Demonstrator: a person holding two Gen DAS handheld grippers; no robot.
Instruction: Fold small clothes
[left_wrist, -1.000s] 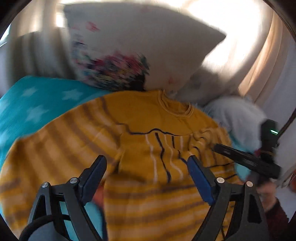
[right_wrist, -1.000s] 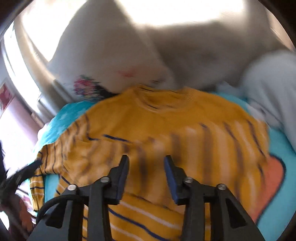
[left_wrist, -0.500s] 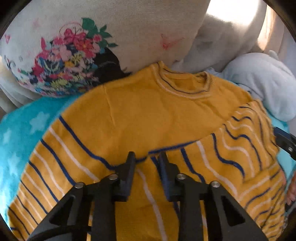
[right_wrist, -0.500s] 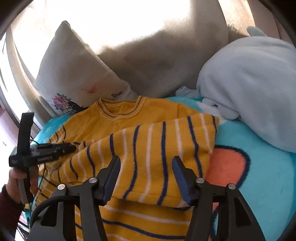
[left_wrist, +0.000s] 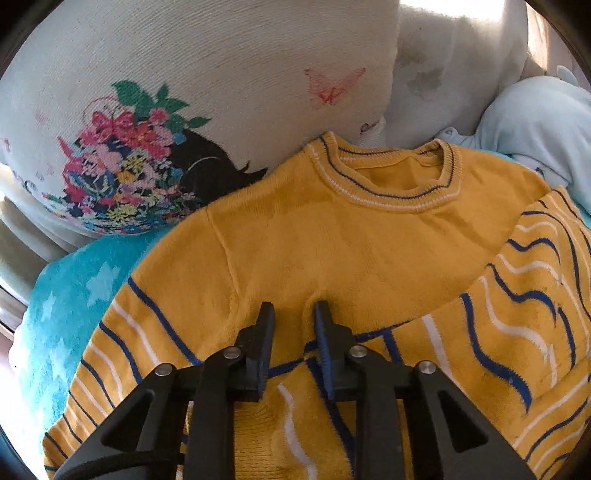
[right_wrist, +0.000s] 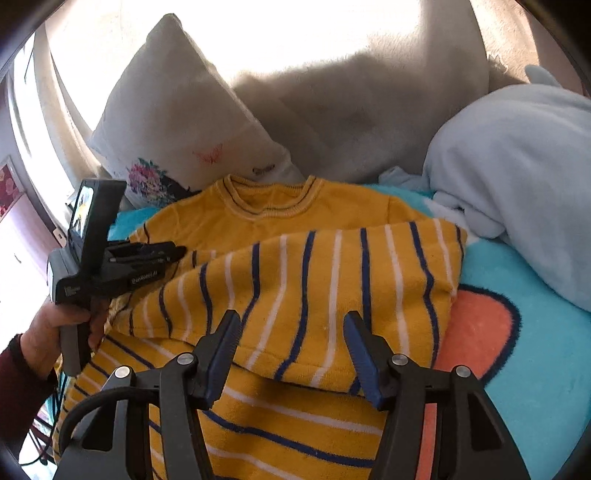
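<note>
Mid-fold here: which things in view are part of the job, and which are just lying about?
Job:
yellow striped sweater
left gripper, pinching its cloth
right gripper, open above it

Lying about:
floral pillow
pale blue blanket
turquoise blanket underneath

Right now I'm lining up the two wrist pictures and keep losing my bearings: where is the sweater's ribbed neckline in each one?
Left wrist: the neckline sits upper right of centre, just below the floral pillow.
Right wrist: the neckline sits near the centre, slightly left, above the folded-over striped sleeve.
Shared landmark: the floral pillow, directly behind the collar in both.
</note>
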